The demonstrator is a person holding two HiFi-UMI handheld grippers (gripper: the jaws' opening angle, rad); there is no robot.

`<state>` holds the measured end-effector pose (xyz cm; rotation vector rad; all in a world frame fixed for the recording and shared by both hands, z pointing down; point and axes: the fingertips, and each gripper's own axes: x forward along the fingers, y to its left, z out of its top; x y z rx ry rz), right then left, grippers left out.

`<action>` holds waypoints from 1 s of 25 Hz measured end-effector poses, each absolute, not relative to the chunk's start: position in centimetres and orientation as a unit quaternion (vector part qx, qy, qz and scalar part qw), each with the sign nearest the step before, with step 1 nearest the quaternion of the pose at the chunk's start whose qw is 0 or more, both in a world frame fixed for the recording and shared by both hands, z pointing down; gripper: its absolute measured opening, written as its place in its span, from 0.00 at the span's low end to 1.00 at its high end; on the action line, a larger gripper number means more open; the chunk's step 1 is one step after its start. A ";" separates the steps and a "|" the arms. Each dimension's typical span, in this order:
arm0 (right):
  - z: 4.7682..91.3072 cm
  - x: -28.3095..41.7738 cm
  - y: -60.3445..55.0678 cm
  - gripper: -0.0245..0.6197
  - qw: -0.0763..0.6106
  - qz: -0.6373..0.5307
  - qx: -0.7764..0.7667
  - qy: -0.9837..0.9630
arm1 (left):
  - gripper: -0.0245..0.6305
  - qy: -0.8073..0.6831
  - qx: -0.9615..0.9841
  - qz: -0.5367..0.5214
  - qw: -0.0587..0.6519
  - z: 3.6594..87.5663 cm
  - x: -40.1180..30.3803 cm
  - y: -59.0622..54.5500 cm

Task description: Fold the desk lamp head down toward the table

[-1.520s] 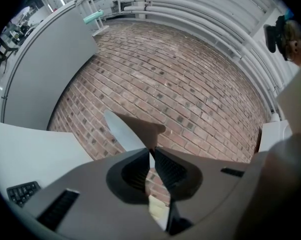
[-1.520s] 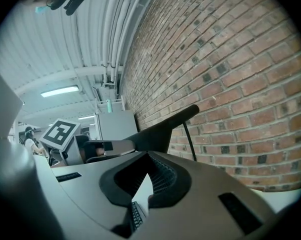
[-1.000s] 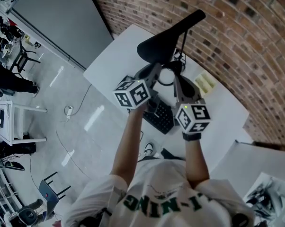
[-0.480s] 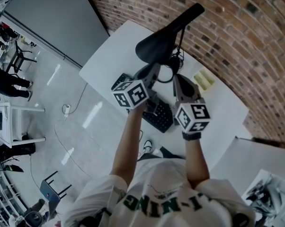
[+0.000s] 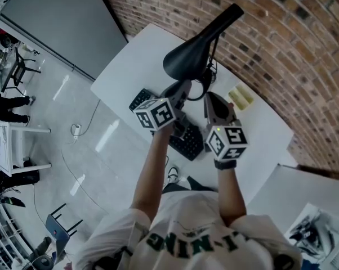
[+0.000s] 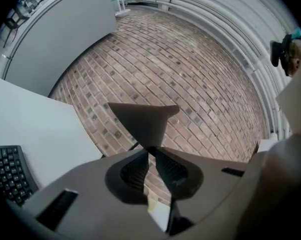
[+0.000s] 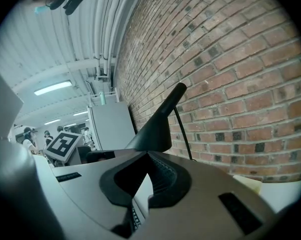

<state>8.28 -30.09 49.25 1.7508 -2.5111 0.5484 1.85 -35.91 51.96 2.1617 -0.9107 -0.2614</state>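
A black desk lamp stands on the white table (image 5: 130,66) against the brick wall. Its cone-shaped head (image 5: 186,58) is raised and tilted, and its arm (image 5: 223,21) slopes up toward the wall. My left gripper (image 5: 184,86) sits just below the head's near rim, jaw tips together with nothing between them. In the left gripper view the lamp head (image 6: 140,121) rises right beyond that gripper (image 6: 149,151); whether they touch I cannot tell. My right gripper (image 5: 209,98) is beside it, lower right of the head, also shut and empty. Seen from the right gripper (image 7: 148,156), the lamp head (image 7: 153,131) is ahead and apart.
A black keyboard (image 5: 187,140) lies on the table under both grippers and shows again in the left gripper view (image 6: 8,171). A yellow note pad (image 5: 241,97) lies near the wall. The lamp's cable (image 5: 214,46) hangs by the arm. The table edge drops to the floor at left.
Both grippers have sunk slightly beneath the lamp head. The lamp keeps the same raised pose. The jaws look the same.
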 end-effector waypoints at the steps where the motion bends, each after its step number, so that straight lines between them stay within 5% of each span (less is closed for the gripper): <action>1: 49.4 8.4 -30.1 0.04 0.017 0.177 0.564 -0.807 | 0.10 -0.356 0.845 -0.103 0.385 52.3 1.9 -36.0; 25: 50.4 10.2 -29.8 0.04 0.029 0.182 0.576 -0.796 | 0.11 -0.327 0.831 -0.113 0.435 55.5 5.3 -37.8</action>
